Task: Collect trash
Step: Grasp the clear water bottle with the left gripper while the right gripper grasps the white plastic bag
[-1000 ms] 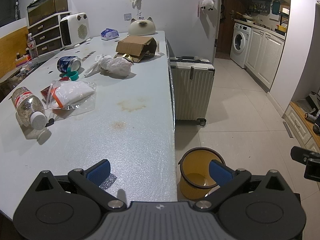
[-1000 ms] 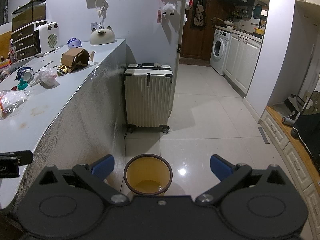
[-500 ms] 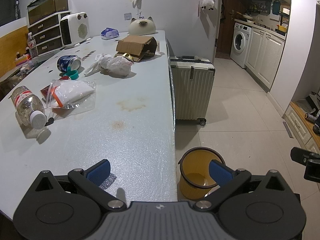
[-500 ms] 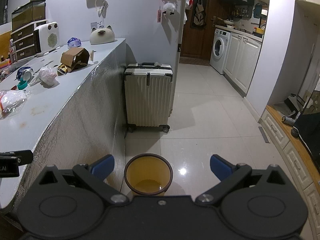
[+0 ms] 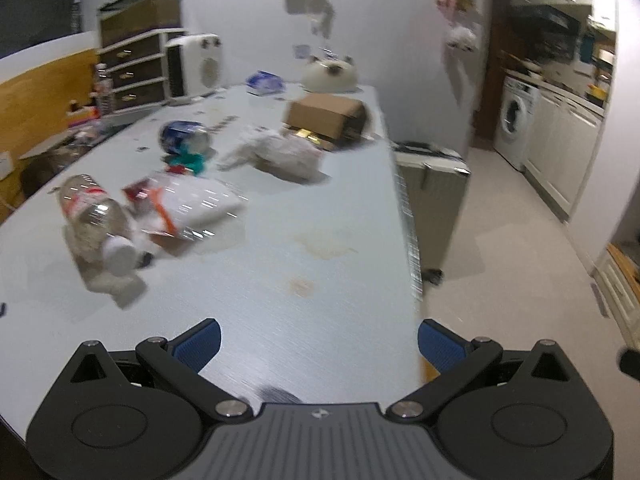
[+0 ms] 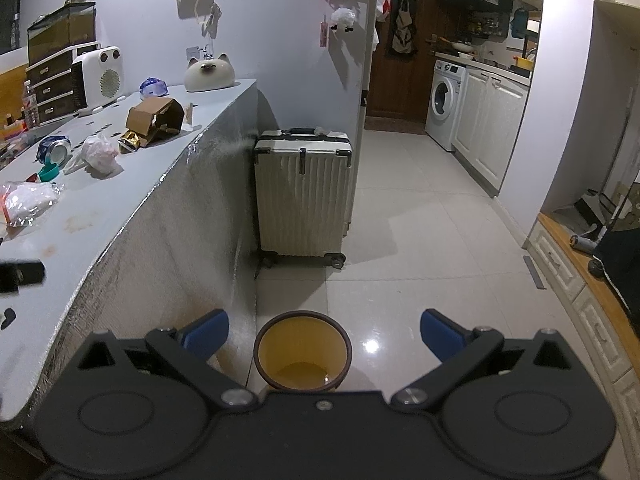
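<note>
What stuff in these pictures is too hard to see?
- Left wrist view: motion blur smears the plastic bottle, so its label cannot be read.
- Left wrist view: the table edge and the left gripper hide nearly all of the yellow bin.
- Right wrist view: the right gripper body covers the near side of the yellow bin.
- Right wrist view: the clear bag is cut off by the left edge.

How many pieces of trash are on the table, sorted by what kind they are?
Plastic bottle: 1
Blue can: 1
Teal cap: 1
Plastic bags: 2, the clear bag and the white crumpled bag
Cardboard box: 1
Gold wrapper: 1
Total: 7
</note>
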A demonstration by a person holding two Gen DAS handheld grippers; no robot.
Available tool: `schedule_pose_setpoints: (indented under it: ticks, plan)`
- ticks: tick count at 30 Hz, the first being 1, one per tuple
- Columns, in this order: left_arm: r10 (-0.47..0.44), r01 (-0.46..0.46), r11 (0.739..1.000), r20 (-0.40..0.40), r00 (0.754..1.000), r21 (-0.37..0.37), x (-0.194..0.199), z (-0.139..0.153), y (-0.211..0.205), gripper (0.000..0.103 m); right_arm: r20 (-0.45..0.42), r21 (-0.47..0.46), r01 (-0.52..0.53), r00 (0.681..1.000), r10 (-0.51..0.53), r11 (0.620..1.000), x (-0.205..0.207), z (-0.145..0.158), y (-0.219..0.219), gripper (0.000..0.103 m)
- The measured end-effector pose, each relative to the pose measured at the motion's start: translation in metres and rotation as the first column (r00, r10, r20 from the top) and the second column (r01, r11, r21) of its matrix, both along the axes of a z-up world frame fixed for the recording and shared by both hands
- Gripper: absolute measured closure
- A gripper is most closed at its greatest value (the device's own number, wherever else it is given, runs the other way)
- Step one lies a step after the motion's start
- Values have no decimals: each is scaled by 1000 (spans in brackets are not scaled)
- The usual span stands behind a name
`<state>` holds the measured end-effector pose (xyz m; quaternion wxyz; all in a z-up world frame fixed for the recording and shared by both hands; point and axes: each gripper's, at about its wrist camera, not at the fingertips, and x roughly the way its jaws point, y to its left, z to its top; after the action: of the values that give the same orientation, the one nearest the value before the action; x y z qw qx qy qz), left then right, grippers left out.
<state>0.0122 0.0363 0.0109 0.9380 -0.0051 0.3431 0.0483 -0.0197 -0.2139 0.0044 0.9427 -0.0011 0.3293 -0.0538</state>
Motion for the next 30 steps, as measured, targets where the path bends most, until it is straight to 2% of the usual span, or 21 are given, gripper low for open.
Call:
schedule_pose_setpoints:
  ticks: [7, 11, 15, 20, 22, 26, 30]
  plan:
    - [178, -178, 984, 58, 982, -3, 27, 13, 59, 0, 23, 8, -35, 999, 35, 999, 12, 2, 6, 0]
    - [272, -272, 962, 84, 959, -7, 43, 19, 96, 0, 66, 12, -72, 995, 71, 997, 25, 8, 13, 0]
    - [377, -378, 926, 97, 921, -10, 62, 25, 137, 0, 101, 3, -130, 986, 129, 991, 41, 14, 26, 0]
    - [481, -478, 876, 42, 876, -70, 88, 28, 186, 0, 178, 0, -241, 955, 237, 971, 69, 28, 54, 0]
    - [506, -501, 859, 28, 862, -105, 94, 28, 202, 0, 240, 23, -284, 932, 270, 959, 83, 35, 64, 0]
    - [515, -508, 848, 10, 857, -150, 113, 21, 223, 0, 336, 80, -357, 889, 311, 931, 117, 44, 86, 0]
    - [495, -495, 858, -34, 868, -136, 132, 11, 231, 0, 358, 50, -438, 847, 393, 898, 161, 55, 122, 0]
